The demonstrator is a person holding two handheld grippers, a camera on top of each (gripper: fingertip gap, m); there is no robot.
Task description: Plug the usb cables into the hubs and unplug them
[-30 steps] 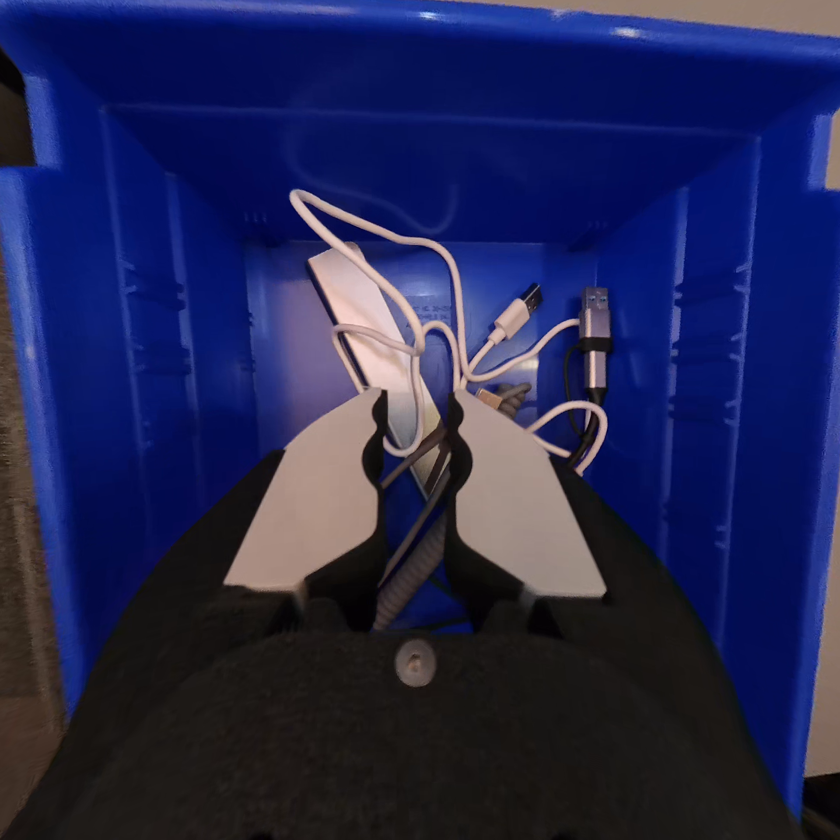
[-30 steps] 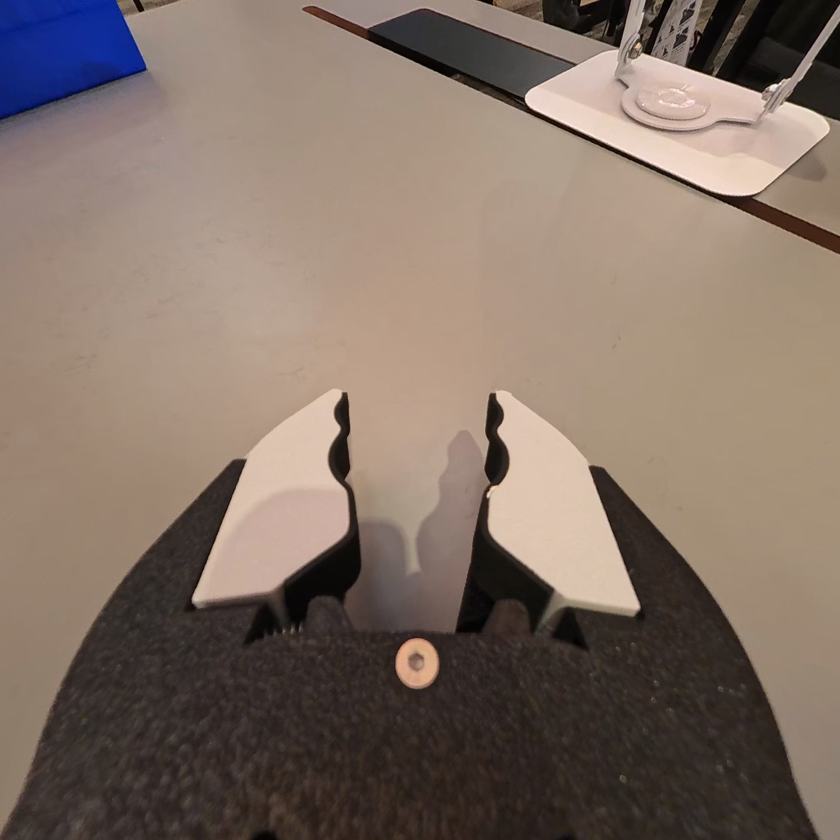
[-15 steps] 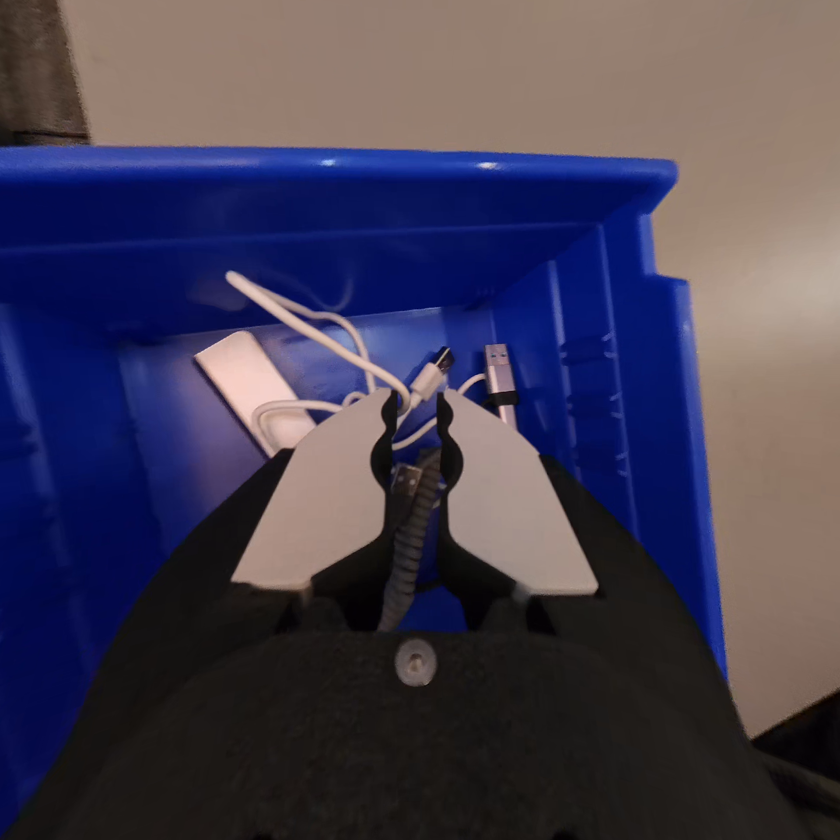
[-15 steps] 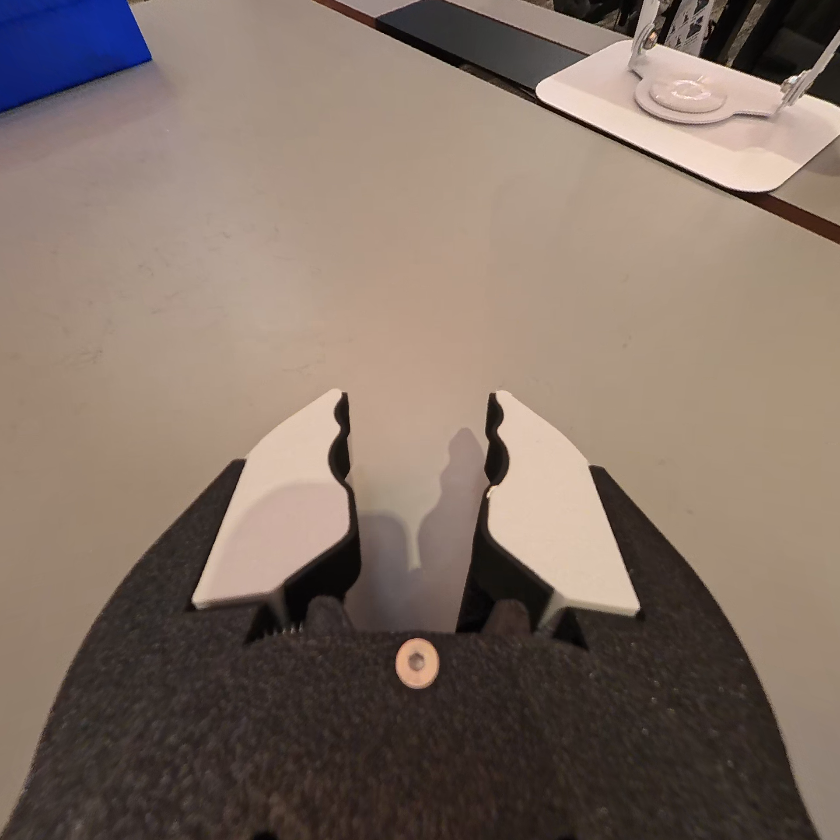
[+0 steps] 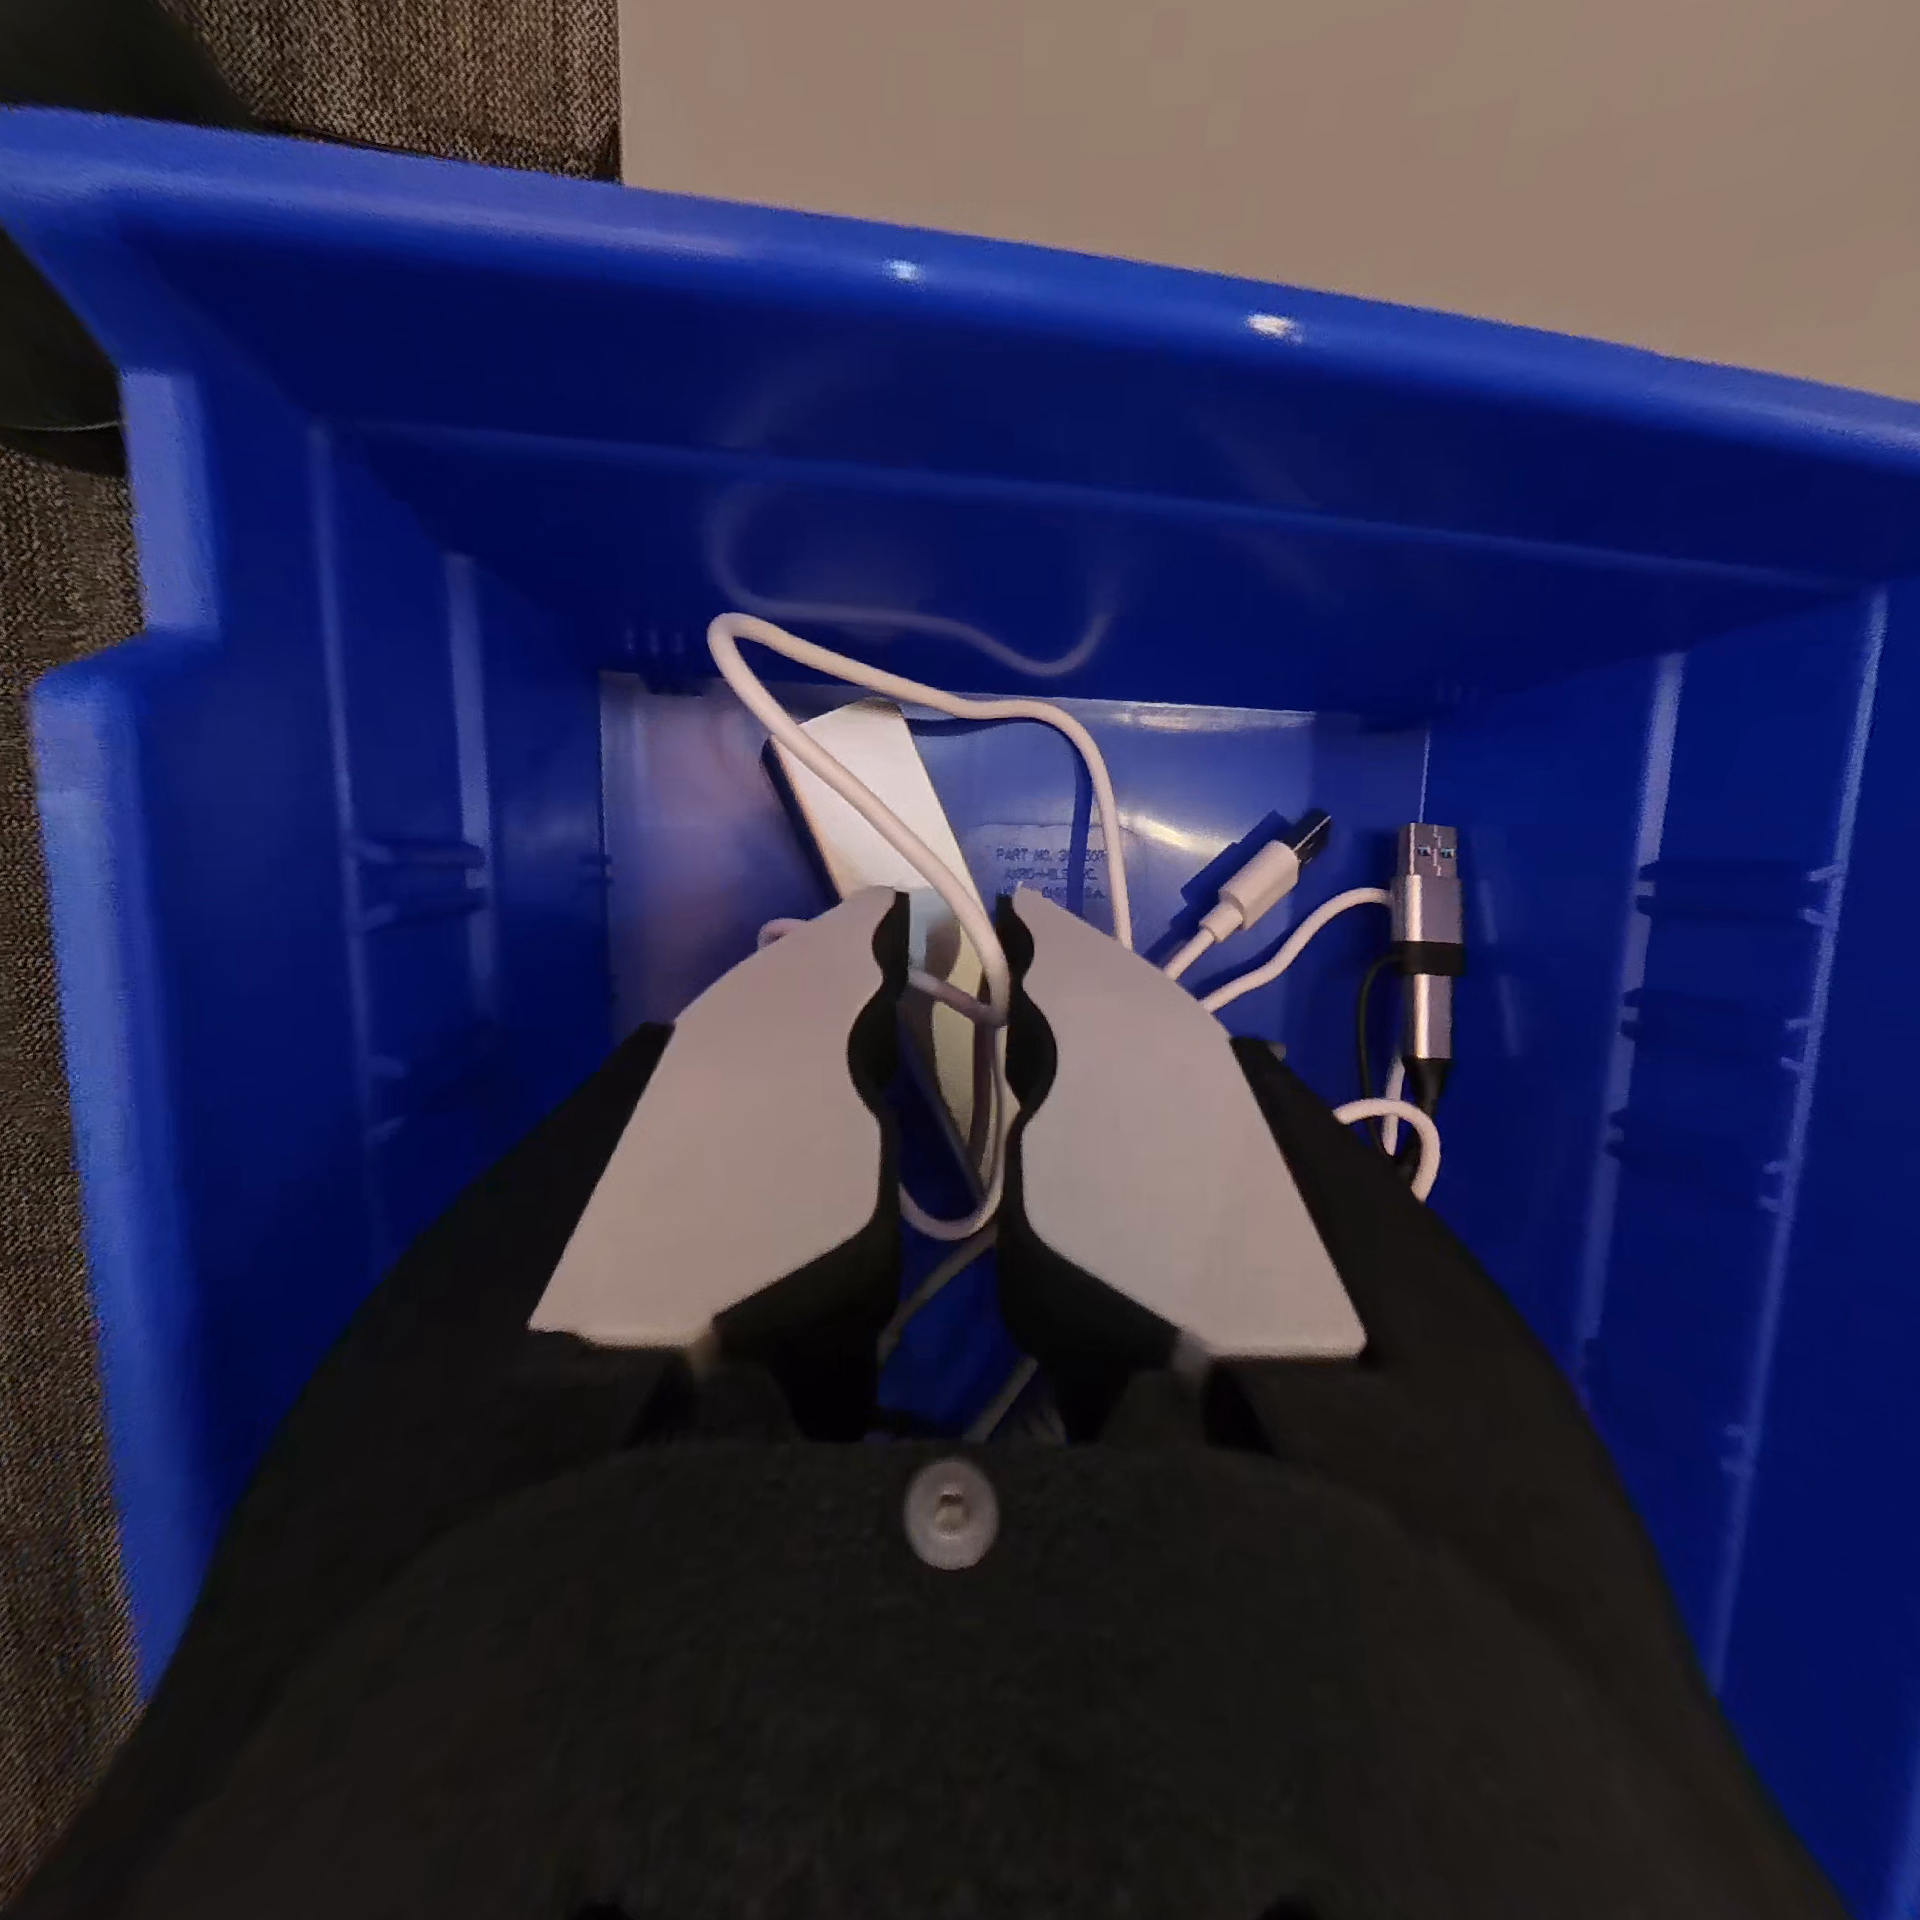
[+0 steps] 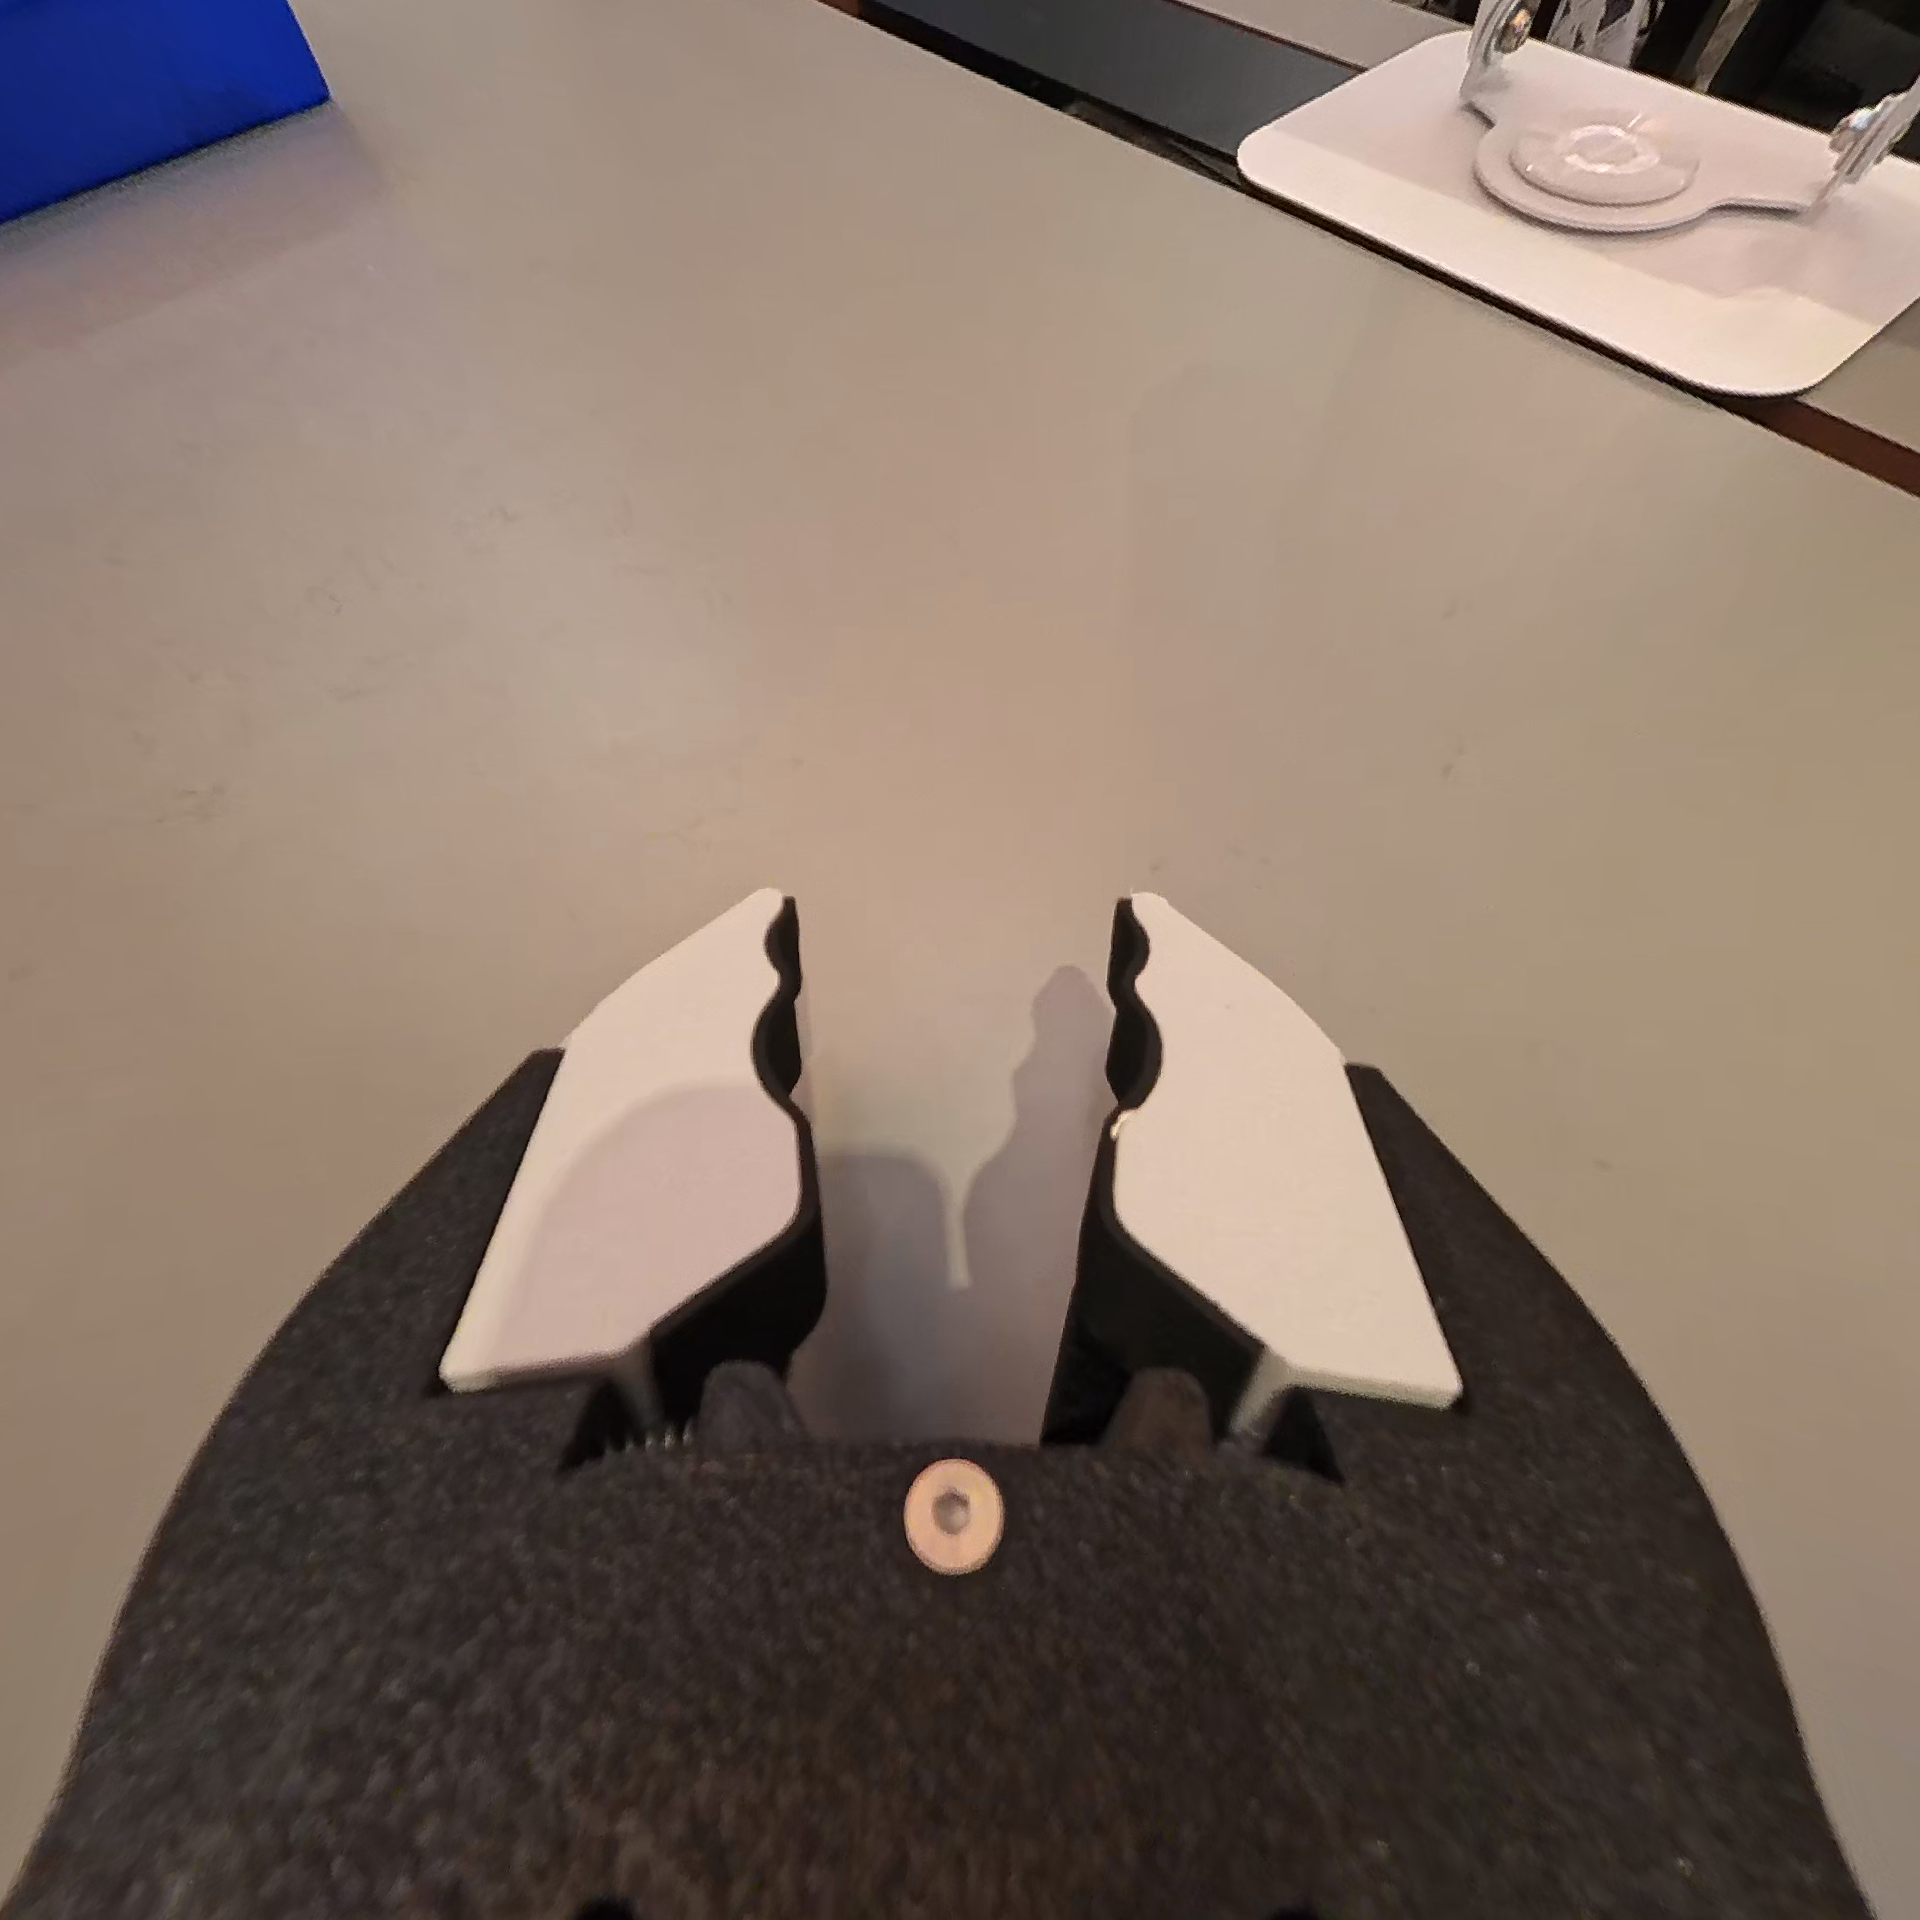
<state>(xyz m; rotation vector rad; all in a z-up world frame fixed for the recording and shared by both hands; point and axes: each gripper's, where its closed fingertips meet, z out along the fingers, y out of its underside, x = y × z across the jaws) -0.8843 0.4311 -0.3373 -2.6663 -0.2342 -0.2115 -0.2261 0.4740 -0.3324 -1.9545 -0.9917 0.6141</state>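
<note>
In the left wrist view, my left gripper (image 5: 951, 914) reaches down into a blue bin (image 5: 416, 935). Its jaws stand a narrow gap apart. A white cable (image 5: 727, 644) loops through that gap and does not look clamped. A flat white hub (image 5: 873, 790) lies on the bin floor, partly behind the fingers. The cable's white USB plug (image 5: 1262, 878) and a grey metal USB plug (image 5: 1432, 904) on a black cable lie to the right. In the right wrist view, my right gripper (image 6: 956, 914) is open and empty just above the grey table (image 6: 727, 520).
A corner of the blue bin (image 6: 125, 83) shows at the far left of the right wrist view. A white tray with a metal stand (image 6: 1558, 208) and a black strip (image 6: 1091, 62) sit at the table's far right. Grey fabric (image 5: 62, 935) lies left of the bin. About 65 cm separates my left fingertips from my right. My right tips are about 55 cm from the grey metal USB plug (image 5: 1432, 904), my left tips only 10 cm.
The left gripper rose toward the bin's right side, then dropped back in. The grey coiled cable seen between its jaws earlier is gone; a white cable is there now. The right gripper drifted slightly.
</note>
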